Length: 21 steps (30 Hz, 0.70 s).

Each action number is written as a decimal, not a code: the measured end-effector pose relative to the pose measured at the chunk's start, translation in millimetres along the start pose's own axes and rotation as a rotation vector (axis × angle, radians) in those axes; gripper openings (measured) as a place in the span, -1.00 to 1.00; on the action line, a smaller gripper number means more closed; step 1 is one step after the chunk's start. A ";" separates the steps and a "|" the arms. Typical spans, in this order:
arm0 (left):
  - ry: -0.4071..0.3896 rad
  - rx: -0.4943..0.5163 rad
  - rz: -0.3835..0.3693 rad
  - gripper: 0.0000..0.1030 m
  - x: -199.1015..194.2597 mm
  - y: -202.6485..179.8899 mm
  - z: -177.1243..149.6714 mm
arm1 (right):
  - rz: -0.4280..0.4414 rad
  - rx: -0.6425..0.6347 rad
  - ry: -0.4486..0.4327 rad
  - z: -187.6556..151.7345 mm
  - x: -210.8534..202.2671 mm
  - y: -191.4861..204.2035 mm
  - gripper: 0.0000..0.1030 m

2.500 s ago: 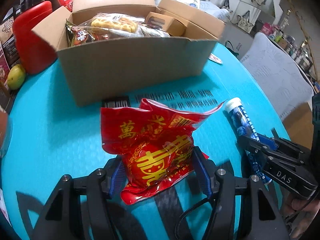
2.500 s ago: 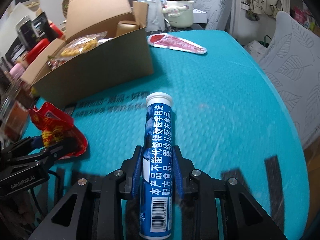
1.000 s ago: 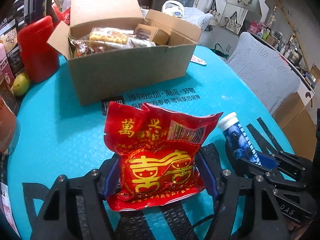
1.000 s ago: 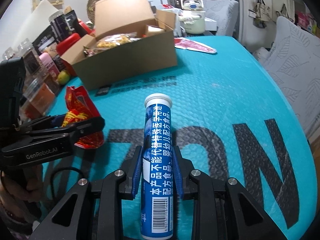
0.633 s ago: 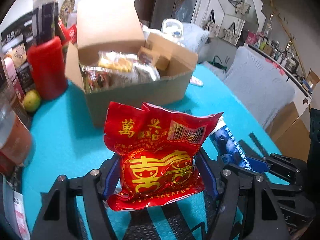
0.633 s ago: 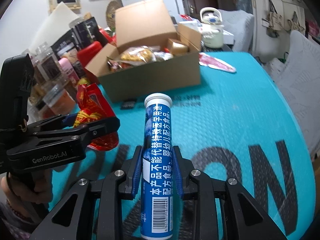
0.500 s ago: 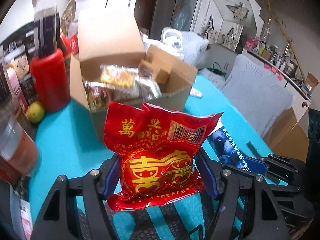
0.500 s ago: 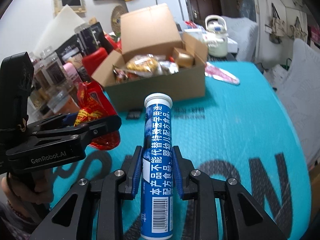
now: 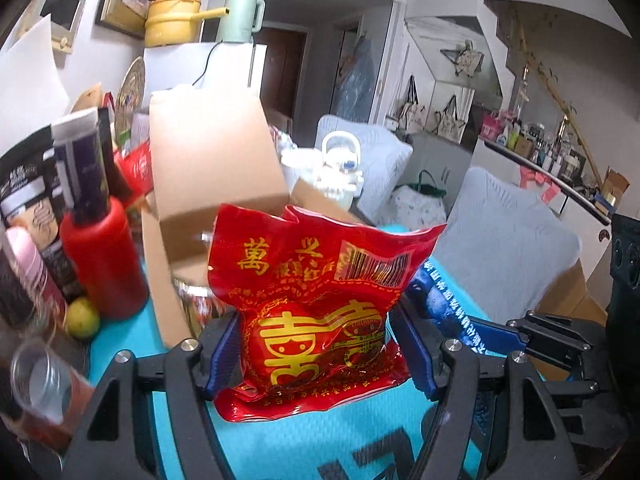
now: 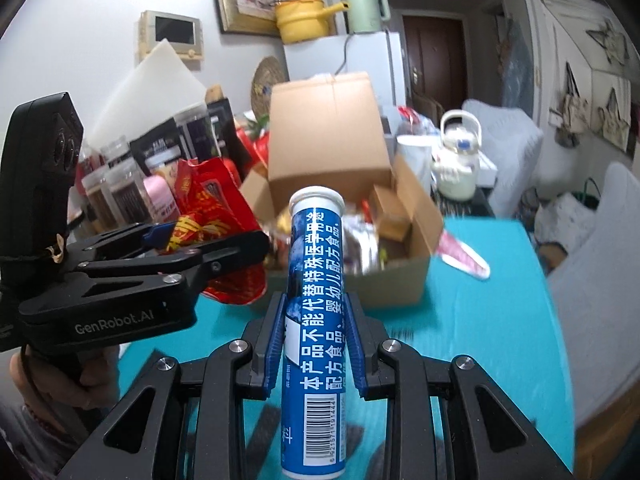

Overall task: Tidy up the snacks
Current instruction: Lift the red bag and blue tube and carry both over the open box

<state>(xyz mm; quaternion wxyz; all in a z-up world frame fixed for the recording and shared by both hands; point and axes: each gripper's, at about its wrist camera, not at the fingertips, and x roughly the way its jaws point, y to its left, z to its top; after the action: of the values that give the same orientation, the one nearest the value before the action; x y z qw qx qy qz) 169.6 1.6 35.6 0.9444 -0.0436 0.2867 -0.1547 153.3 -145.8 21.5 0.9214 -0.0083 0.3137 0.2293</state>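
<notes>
My left gripper (image 9: 320,332) is shut on a red snack bag (image 9: 316,304) with gold characters, held up above the teal table (image 9: 312,444). My right gripper (image 10: 316,312) is shut on a blue tube with a white cap (image 10: 316,280), which points toward the open cardboard box (image 10: 384,284). Several snack packets (image 10: 360,248) lie inside that box. In the left wrist view the box (image 9: 212,168) stands behind the bag, and the blue tube (image 9: 452,312) shows to the bag's right. The right wrist view shows the left gripper (image 10: 192,256) with the red bag (image 10: 212,208) at the left.
A red bottle (image 9: 102,260), a green fruit (image 9: 82,318), jars and dark packets (image 9: 28,208) crowd the table's left side. A glass jar (image 9: 40,388) stands near left. A red-and-white packet (image 10: 464,258) lies right of the box. A white kettle (image 10: 456,160) sits behind it.
Both grippers have risen off the table with their loads and tilted up; the box now sits lower and nearer in both views, and more of the room shows above.
</notes>
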 end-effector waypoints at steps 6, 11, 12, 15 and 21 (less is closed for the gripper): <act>-0.034 -0.006 -0.004 0.35 19.5 9.3 29.5 | 0.017 -0.014 -0.033 33.1 19.1 -9.2 -0.45; -0.056 -0.001 0.006 0.35 39.9 18.6 52.5 | 0.019 -0.027 -0.060 59.2 36.5 -18.4 -0.45; -0.060 -0.003 0.009 0.35 45.1 21.5 57.6 | 0.019 -0.029 -0.063 62.7 38.5 -19.9 -0.45; -0.067 -0.006 0.018 0.35 55.8 28.4 66.5 | 0.016 -0.035 -0.079 78.0 50.3 -26.1 -0.45; -0.060 -0.031 0.043 0.35 82.8 44.7 81.0 | 0.019 -0.040 -0.086 98.8 77.5 -39.3 -0.45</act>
<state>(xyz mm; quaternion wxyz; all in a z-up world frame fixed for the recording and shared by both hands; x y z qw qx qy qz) 291.7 17.3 51.7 0.9549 -0.0565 0.2616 -0.1288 280.9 -132.8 50.6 0.9314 -0.0141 0.2694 0.2446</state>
